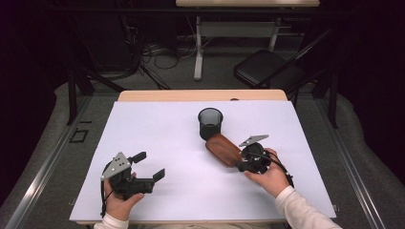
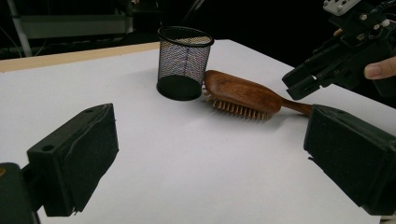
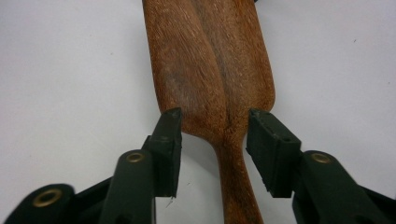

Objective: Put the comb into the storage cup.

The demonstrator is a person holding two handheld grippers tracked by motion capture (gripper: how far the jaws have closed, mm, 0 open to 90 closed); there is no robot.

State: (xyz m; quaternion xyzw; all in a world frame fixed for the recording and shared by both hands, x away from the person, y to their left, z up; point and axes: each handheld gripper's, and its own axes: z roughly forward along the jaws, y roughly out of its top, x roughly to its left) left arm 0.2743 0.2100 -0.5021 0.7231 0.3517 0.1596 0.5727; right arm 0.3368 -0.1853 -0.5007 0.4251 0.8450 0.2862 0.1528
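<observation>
Beside the black mesh cup [image 1: 210,122], the brown wooden hairbrush [image 1: 223,150] points its handle at the right hand-held gripper [image 3: 214,135] — jaws apart, straddling the neck, not pinching.

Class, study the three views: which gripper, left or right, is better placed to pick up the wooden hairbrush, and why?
Right. The right gripper has its open jaws on either side of the hairbrush where handle meets head. The left gripper is open too, but sits apart from the brush across bare table.
</observation>
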